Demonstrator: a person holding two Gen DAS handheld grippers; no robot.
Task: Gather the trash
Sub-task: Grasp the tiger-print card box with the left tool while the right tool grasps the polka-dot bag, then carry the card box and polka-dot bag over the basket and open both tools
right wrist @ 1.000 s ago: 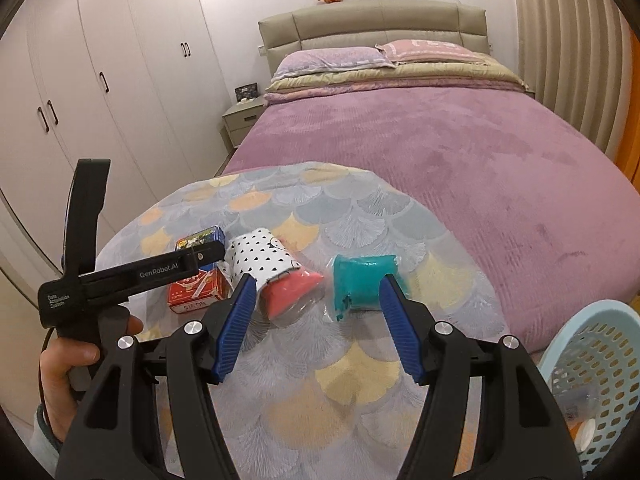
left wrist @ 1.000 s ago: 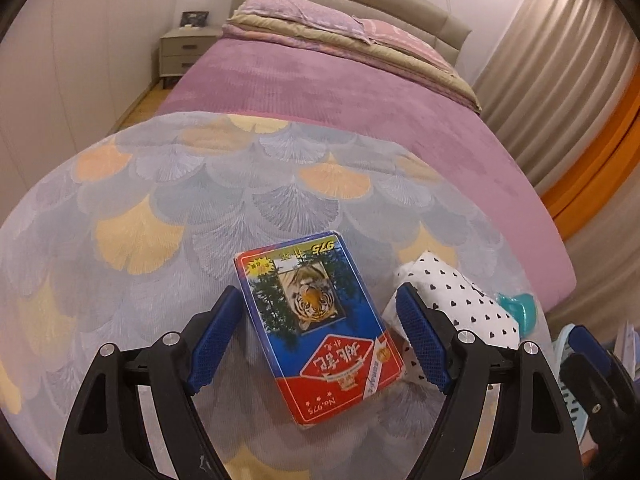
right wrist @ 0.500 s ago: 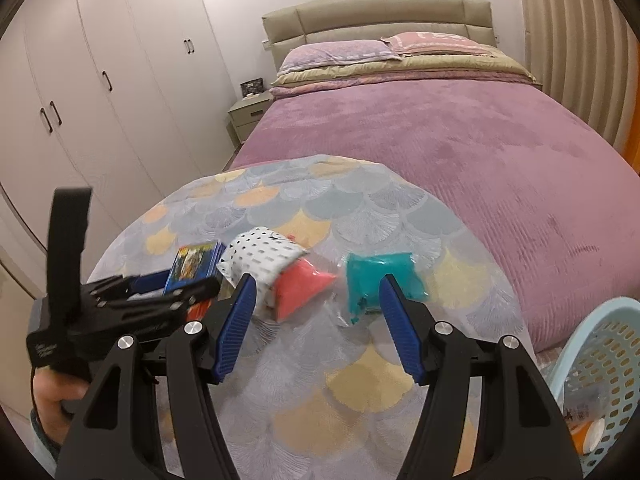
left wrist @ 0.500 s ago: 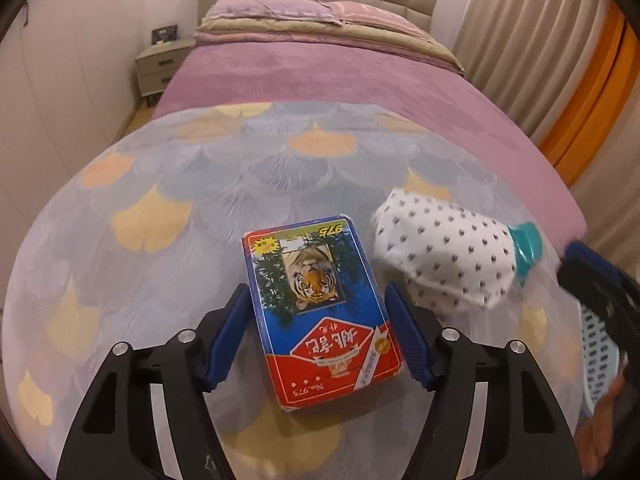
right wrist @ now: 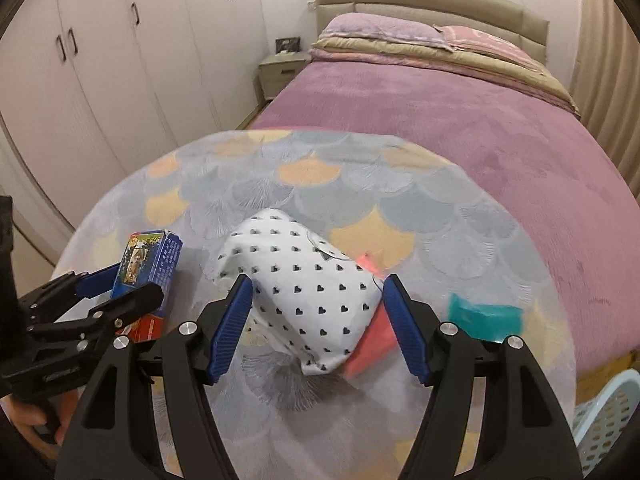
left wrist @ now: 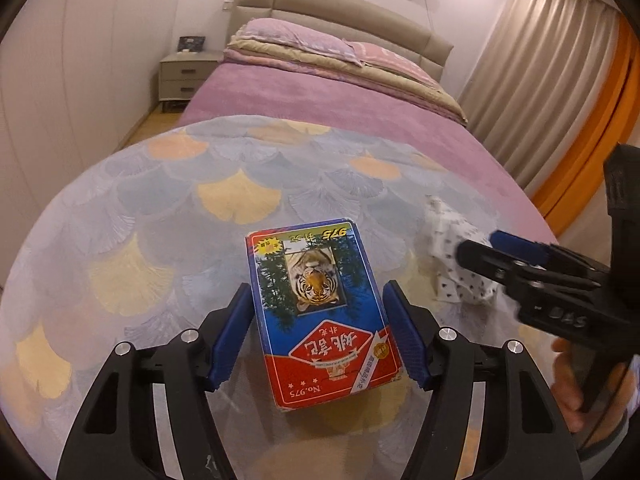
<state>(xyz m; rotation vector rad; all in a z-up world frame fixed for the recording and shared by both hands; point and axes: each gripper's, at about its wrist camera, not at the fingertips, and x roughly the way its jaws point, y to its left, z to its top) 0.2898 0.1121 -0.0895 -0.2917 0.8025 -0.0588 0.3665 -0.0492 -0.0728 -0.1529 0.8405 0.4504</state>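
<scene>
A blue and red playing-card box [left wrist: 320,312] with a tiger picture lies between the pads of my left gripper [left wrist: 317,290]. The jaws are closing and the pads touch the box's long sides. From the right wrist view the box [right wrist: 148,264] sits in the left gripper [right wrist: 132,286] at the table's left. My right gripper [right wrist: 317,280] is open and straddles a white bag with black hearts [right wrist: 304,288]. In the left wrist view the right gripper [left wrist: 480,244] hangs over that bag [left wrist: 452,256].
A red packet [right wrist: 372,344] pokes out under the bag and a teal packet [right wrist: 484,316] lies to its right. All rest on a round table with a fan-pattern cloth [left wrist: 200,240]. A light blue basket [right wrist: 604,420] stands low right. A purple bed [right wrist: 440,120] lies behind.
The left jaws have narrowed onto the card box. The right gripper has swung left, from over the red and teal packets to astride the heart-print bag, and come closer to it.
</scene>
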